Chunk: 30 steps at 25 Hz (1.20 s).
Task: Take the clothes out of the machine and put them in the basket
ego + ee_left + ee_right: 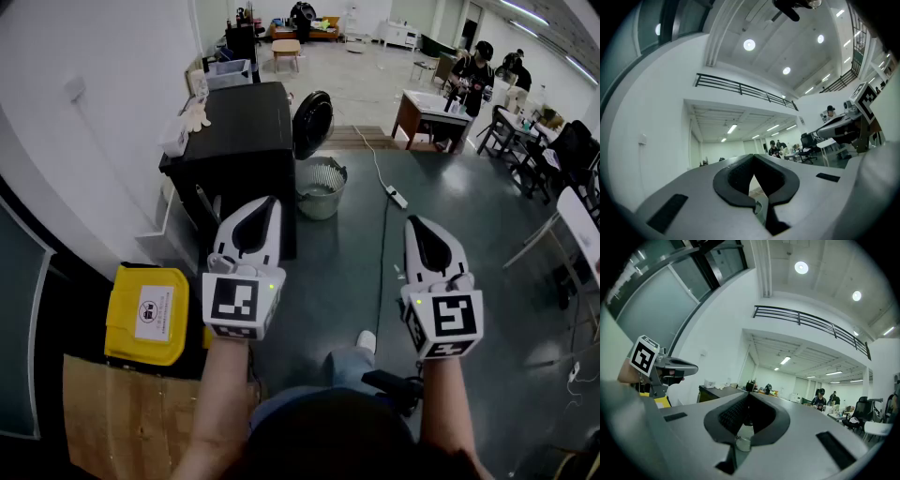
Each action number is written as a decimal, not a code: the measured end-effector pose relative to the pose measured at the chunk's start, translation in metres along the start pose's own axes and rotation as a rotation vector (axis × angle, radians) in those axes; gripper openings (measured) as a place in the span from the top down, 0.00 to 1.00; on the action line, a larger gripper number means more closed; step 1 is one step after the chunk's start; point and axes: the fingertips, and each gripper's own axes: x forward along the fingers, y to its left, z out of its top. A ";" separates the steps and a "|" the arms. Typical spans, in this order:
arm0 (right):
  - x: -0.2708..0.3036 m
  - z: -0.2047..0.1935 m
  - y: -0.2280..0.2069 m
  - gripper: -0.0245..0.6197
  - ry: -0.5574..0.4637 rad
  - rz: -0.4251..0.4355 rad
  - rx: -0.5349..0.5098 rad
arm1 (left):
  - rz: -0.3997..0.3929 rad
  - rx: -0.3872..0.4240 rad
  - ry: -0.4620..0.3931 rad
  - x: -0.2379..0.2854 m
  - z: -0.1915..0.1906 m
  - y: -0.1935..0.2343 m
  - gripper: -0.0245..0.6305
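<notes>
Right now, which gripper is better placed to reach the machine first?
Left, probably. The left gripper is nearest the black machine; the right gripper hangs farther off over open floor, past the basket. Both are shut and empty.

Grey floor (347, 267) with mesh basket (321, 202), white power strip (397, 197), black cabinet (234, 141)

The head view looks from above the person's forearms, forward and steeply down onto the dark grey floor (347, 272). The left gripper (269, 202) and right gripper (412, 221) sit close beneath it. Each gripper view rides low and very near behind its own meeting jaws, facing roughly level into the white hall and its ceiling. The left gripper view catches the right gripper at its right edge, and the right gripper view catches the left gripper at its left edge. The head view and right gripper view share the black box-shaped cabinet (239, 131). All three views share the people at the far desks (473, 70).
</notes>
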 end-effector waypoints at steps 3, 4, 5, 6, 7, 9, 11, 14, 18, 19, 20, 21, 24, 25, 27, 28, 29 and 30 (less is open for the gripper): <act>0.000 0.002 -0.002 0.96 -0.001 -0.013 0.001 | 0.004 -0.010 -0.006 0.000 0.001 0.001 0.96; 0.000 0.002 -0.002 0.96 -0.004 -0.010 0.001 | 0.005 -0.014 -0.007 0.000 0.002 0.002 0.96; 0.000 0.002 -0.001 0.96 -0.007 -0.007 0.001 | 0.003 -0.014 -0.006 0.000 0.002 0.002 0.96; 0.001 0.002 0.000 0.96 -0.009 -0.005 0.002 | 0.000 -0.011 -0.004 0.000 0.003 0.003 0.96; 0.002 0.002 0.000 0.96 -0.010 -0.007 0.003 | -0.001 -0.007 -0.004 0.000 0.004 0.003 0.96; 0.005 0.003 -0.002 0.96 -0.011 -0.019 0.012 | 0.007 0.001 -0.002 0.001 0.005 0.006 0.96; 0.010 0.003 -0.003 0.96 -0.015 -0.021 0.050 | 0.022 -0.009 0.010 0.005 0.002 0.011 0.96; 0.023 -0.001 0.000 0.42 -0.015 0.007 0.130 | 0.018 -0.027 0.028 0.013 -0.005 0.016 0.20; 0.035 -0.010 0.001 0.07 -0.002 0.004 0.127 | 0.055 -0.013 0.064 0.027 -0.019 0.023 0.09; 0.039 -0.013 0.002 0.07 0.004 0.008 0.129 | 0.055 -0.023 0.077 0.031 -0.023 0.024 0.09; 0.043 -0.016 0.001 0.07 0.009 0.015 0.138 | 0.055 -0.032 0.088 0.037 -0.027 0.025 0.09; 0.048 -0.019 0.000 0.07 0.015 0.024 0.151 | 0.056 -0.036 0.098 0.043 -0.030 0.026 0.09; 0.068 -0.028 -0.004 0.07 0.045 0.077 0.162 | 0.047 -0.035 0.121 0.066 -0.039 0.028 0.09; 0.076 -0.031 -0.009 0.08 0.057 0.084 0.147 | 0.047 -0.031 0.128 0.074 -0.040 0.029 0.09; 0.093 -0.039 -0.028 0.08 0.084 0.051 0.110 | 0.062 -0.024 0.137 0.093 -0.043 0.031 0.10; 0.102 -0.044 -0.040 0.08 0.102 0.027 0.096 | 0.067 -0.024 0.140 0.103 -0.045 0.032 0.10; 0.111 -0.049 -0.052 0.09 0.118 0.009 0.090 | 0.069 -0.025 0.144 0.114 -0.047 0.032 0.10; 0.120 -0.053 -0.062 0.10 0.128 -0.001 0.092 | 0.070 -0.027 0.148 0.125 -0.048 0.032 0.10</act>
